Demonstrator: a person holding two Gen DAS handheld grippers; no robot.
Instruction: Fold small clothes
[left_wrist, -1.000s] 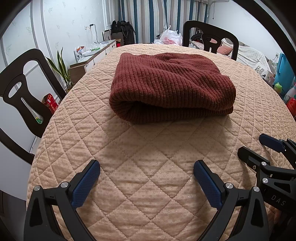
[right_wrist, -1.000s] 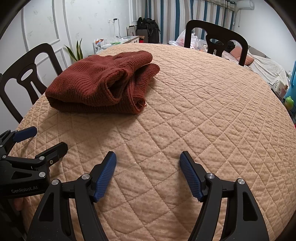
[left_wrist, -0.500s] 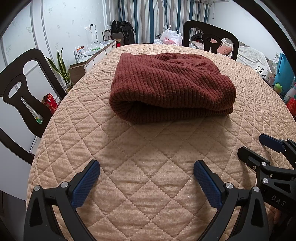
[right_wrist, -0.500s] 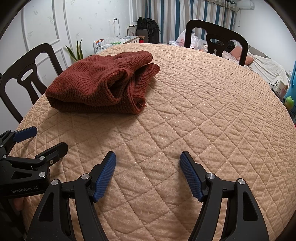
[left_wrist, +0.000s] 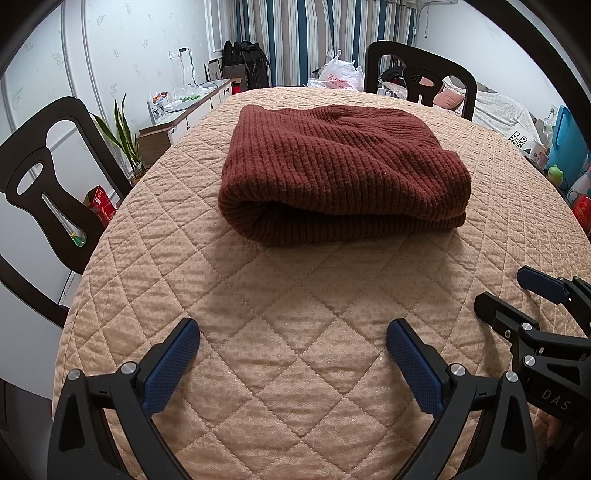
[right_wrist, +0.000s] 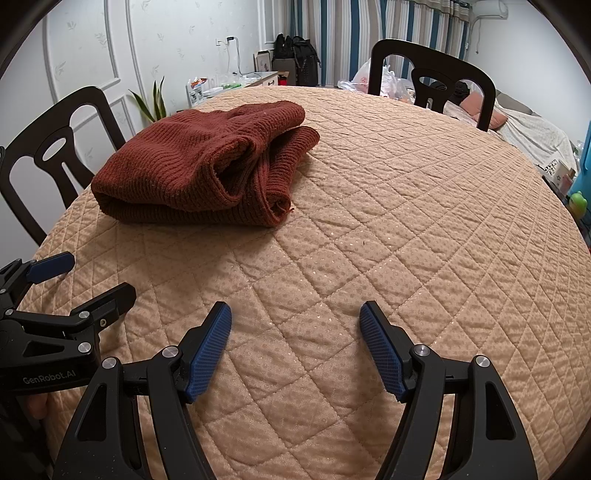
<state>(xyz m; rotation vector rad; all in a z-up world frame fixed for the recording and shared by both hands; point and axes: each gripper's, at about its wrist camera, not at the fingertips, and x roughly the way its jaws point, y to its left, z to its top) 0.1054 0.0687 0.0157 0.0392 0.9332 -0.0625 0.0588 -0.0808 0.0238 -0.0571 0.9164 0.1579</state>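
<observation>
Rust knit sweater (left_wrist: 343, 173) lies folded mid-table on quilted cover (left_wrist: 295, 314), long axis crosswise. Straight ahead of left gripper (left_wrist: 291, 354); ahead-left of right gripper (right_wrist: 295, 343). Both wide, empty; left nearer.

One folded sweater (left_wrist: 343, 173), two tongs (left_wrist: 293, 354) (right_wrist: 295, 343), two chairs (left_wrist: 48, 177) (left_wrist: 421, 74), one table (left_wrist: 295, 295).

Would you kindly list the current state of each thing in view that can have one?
Rust-red knit sweater: folded into a bundle, lying on the quilted tablecloth, untouched by either gripper.
Left gripper: open, empty, short of the sweater.
Right gripper: open, empty, over bare cloth.
Quilted tablecloth: spread flat over the table.
Far chair: pushed up to the table, unoccupied.
</observation>
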